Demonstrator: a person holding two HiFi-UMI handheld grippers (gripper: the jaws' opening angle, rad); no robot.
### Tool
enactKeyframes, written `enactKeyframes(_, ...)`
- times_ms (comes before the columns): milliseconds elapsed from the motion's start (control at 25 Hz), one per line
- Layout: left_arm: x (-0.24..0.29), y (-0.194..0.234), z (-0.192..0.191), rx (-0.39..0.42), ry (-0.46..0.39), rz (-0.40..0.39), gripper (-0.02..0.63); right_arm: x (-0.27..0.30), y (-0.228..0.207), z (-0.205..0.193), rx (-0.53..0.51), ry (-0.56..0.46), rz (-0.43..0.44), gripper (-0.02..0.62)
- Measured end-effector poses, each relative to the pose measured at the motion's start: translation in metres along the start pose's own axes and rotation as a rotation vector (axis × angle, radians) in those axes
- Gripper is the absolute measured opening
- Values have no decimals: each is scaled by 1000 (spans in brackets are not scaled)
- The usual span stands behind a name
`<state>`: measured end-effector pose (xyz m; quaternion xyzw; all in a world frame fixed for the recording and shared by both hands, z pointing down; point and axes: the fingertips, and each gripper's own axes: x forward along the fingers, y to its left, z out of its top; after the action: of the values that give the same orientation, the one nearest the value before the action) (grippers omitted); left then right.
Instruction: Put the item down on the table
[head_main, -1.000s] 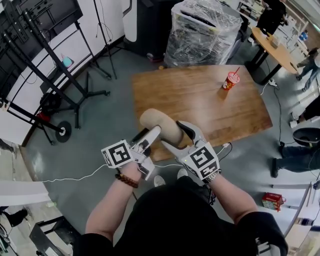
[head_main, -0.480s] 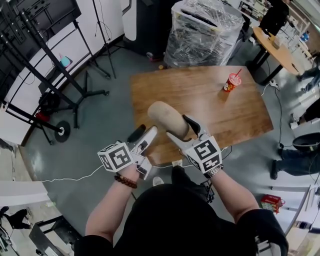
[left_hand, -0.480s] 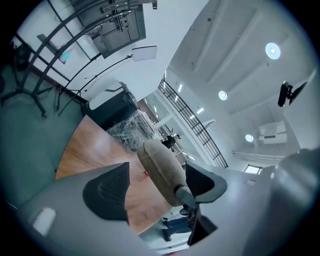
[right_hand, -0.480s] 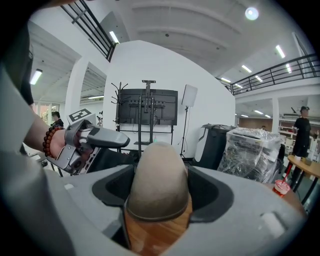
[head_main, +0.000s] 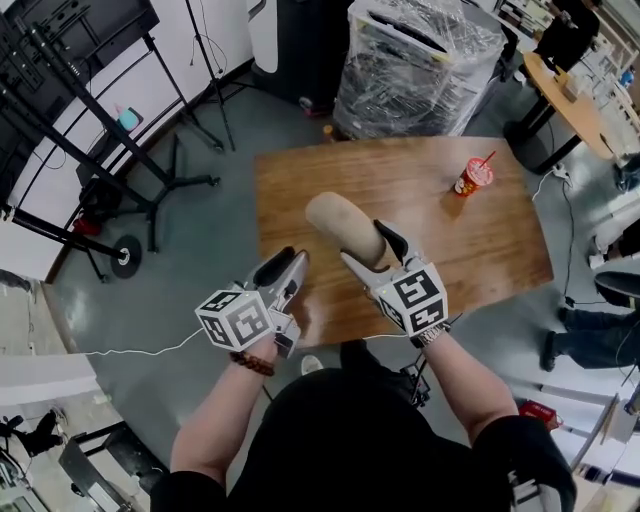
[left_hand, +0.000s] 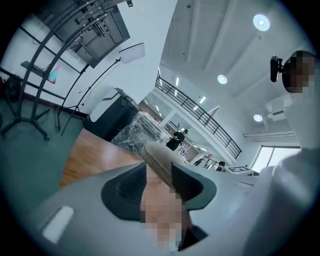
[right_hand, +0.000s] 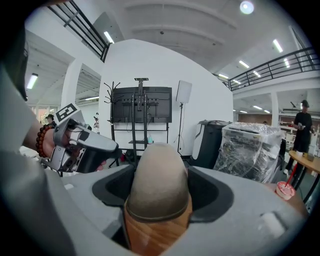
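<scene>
No legible text, brand or number. Red cup (head_main: 470, 177), at 2 o'clock on the table (head_main: 330, 190): printed wrap, too small to read. Marker cube (head_main: 237, 320) on left gripper (head_main: 288, 258), 7 o'clock, and its counterpart on right gripper (head_main: 366, 246), 5 o'clock: black-and-white square patterns only, no characters.

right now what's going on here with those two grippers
A person holds a gripper in each hand. The right gripper is clamped on a tan, rounded cylindrical item, tilted above the brown wooden table, not yet set down. The left gripper is apart from the item; its jaws have just been closing on nothing. A red cup with a straw stands further along the table.
</scene>
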<state>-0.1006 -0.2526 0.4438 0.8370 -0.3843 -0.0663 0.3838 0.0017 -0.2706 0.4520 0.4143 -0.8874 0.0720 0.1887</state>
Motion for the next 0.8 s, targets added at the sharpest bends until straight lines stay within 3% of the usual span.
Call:
enactKeyframes(520,82,12,1,70,43,104,26,56,-99,-27,8,65,30,324)
enactKeyframes(800,111,24,-2,106,75,159,9,94,-130,-46,-6,103,55,324)
